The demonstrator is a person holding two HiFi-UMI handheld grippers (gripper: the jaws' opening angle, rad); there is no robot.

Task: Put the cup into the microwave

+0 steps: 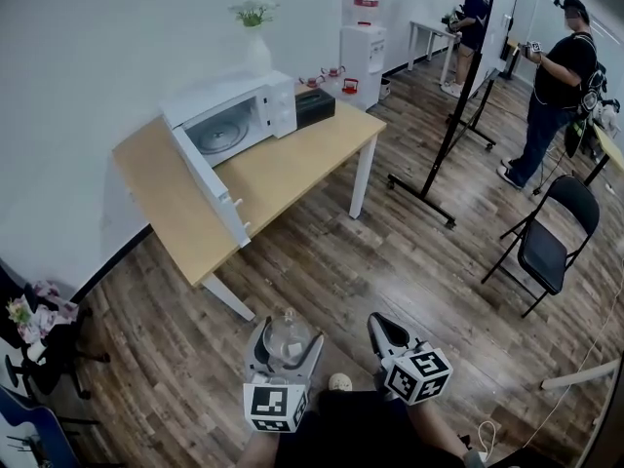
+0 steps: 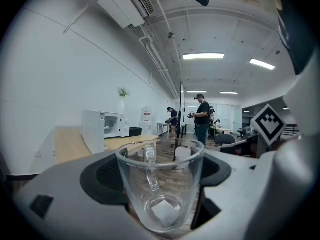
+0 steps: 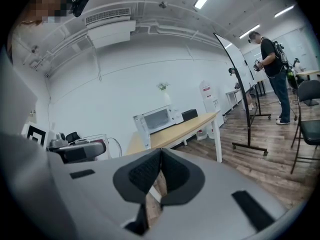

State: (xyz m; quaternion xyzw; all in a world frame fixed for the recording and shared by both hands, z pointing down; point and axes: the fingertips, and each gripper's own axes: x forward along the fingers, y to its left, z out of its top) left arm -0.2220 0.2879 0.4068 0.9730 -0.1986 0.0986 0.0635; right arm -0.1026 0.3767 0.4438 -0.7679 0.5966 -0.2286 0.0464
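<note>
— Where's the cup?
— In my left claw (image 1: 285,351). Its 2 jaws press the sides of the glass cup (image 2: 161,184), which is upright with its handle on the far side.
— And your right claw?
— My right claw (image 3: 159,176) is empty, jaws pressed together.
— The microwave?
— The microwave (image 1: 234,115) sits on the worktop (image 1: 302,159), its door (image 1: 213,188) swung open. It's well apart from the cup, which I hold over the wood floor (image 1: 390,261).

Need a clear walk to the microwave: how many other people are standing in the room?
2. One person stands at the far white table; a second person stands beyond the black folding chair. Others may be hidden.
</note>
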